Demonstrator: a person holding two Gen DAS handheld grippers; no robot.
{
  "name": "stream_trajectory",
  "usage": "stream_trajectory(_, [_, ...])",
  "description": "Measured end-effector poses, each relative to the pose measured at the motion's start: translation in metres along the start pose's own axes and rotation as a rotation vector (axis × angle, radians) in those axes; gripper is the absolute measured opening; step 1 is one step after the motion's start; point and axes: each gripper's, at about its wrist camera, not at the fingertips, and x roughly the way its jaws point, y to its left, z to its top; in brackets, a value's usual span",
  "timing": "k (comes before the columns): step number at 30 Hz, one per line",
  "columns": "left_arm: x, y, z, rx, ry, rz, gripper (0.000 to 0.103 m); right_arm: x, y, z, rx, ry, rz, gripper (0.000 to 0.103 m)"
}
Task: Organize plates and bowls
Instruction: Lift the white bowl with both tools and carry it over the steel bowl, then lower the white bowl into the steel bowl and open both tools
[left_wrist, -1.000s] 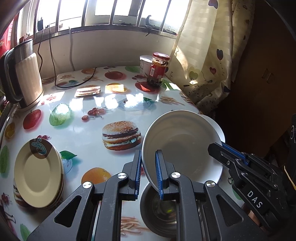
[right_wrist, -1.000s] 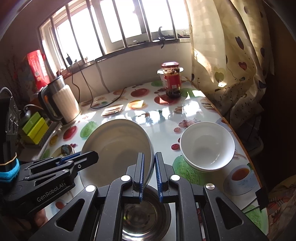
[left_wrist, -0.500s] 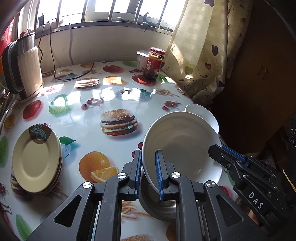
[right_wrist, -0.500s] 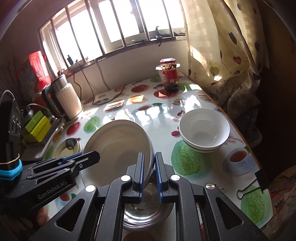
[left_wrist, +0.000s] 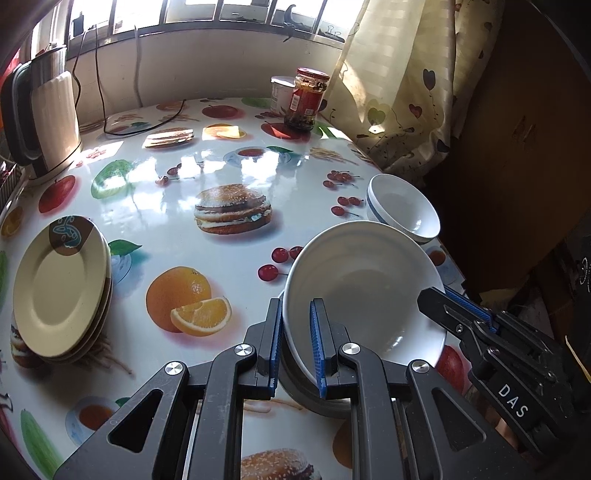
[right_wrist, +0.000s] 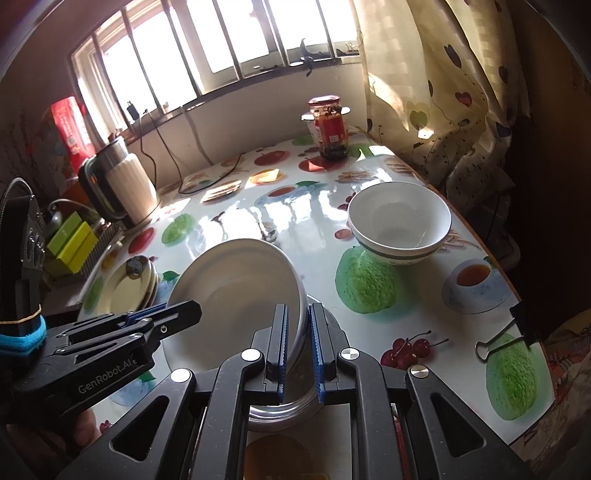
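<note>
You hold the big white bowl (left_wrist: 364, 291) between both tools: the left tool (left_wrist: 297, 343) is clamped on its near rim, and the right tool (right_wrist: 297, 350) is clamped on the opposite rim, so the bowl hangs tilted with its open side toward the left camera. It sits just above the metal bowl (right_wrist: 291, 402), which rests on the bench (left_wrist: 155, 206) right under it; whether the two touch, you cannot tell from here.

As for progress, some sorting looks done. The cream plates (left_wrist: 61, 286) stand in a neat stack well to the left of the white bowl, and the two smaller white bowls (right_wrist: 400, 225), one nested in the other, sit just beyond it toward the curtain. What seems left is this bowl itself, the metal bowl under it, and wherever you mean them to end up. My guess is that the big bowl goes either onto the metal one or over by the nested pair.

The bowl is plain white, glossy, wide and fairly shallow, with a thin rim. It looks clean and empty. That glaze is likely slippery under the blue pads (left_wrist: 317, 347), so keep both grips firm until it rests on something.
</note>
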Motion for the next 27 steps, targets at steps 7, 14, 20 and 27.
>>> stream_trajectory(7, [0.006,-0.002,-0.006,0.005,0.029,0.007,0.015,0.004,-0.005,-0.009,0.020,0.024,0.002,0.012])
stream_trajectory(14, [0.009,-0.005,-0.008,0.013,0.046,0.013,0.015,0.009,-0.009,-0.013,0.033,0.042,0.003,0.013])
stream_trajectory(20, [0.013,-0.005,-0.009,0.012,0.060,0.014,0.015,0.011,-0.012,-0.015,0.043,0.053,0.003,0.013])
stream_trajectory(27, [0.015,-0.003,-0.009,0.006,0.062,0.014,0.015,0.013,-0.012,-0.016,0.043,0.052,0.006,0.013])
